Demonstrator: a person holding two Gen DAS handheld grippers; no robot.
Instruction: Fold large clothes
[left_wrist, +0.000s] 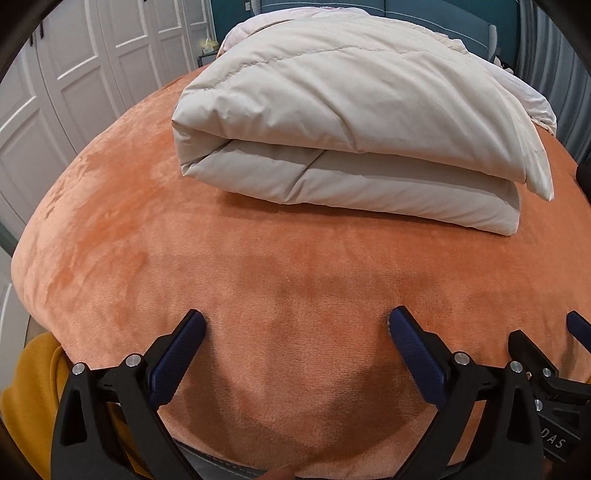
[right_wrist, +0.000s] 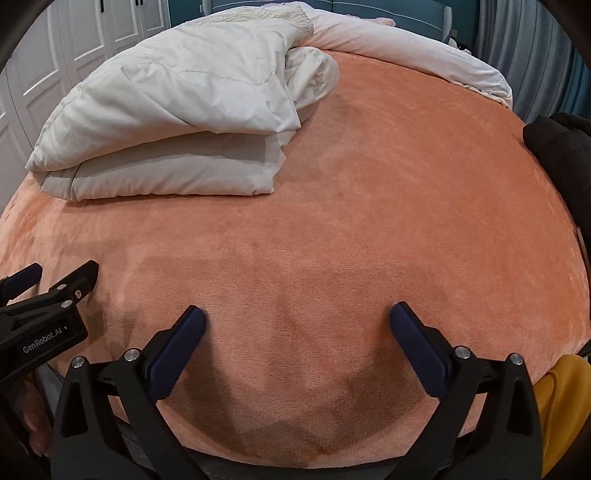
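A cream quilted garment (left_wrist: 340, 122) lies folded into a thick bundle on the orange plush bed cover (left_wrist: 110, 229), well ahead of both grippers. In the right wrist view the same bundle (right_wrist: 177, 125) sits at the upper left. My left gripper (left_wrist: 295, 325) stands open low over the near edge of the cover, nothing between its blue pads (left_wrist: 184, 354). My right gripper (right_wrist: 297, 319) is open too, over bare cover, with nothing in it. Each gripper shows at the edge of the other's view: the right gripper (left_wrist: 554, 354), the left gripper (right_wrist: 51, 284).
White panelled wardrobe doors (left_wrist: 74, 74) stand to the left of the bed. A pale pink sheet (right_wrist: 406, 44) lies bunched at the far end before a teal headboard (left_wrist: 406, 7). A dark cloth (right_wrist: 557, 155) rests at the right edge. Yellow fabric (left_wrist: 29, 391) shows by the near edge.
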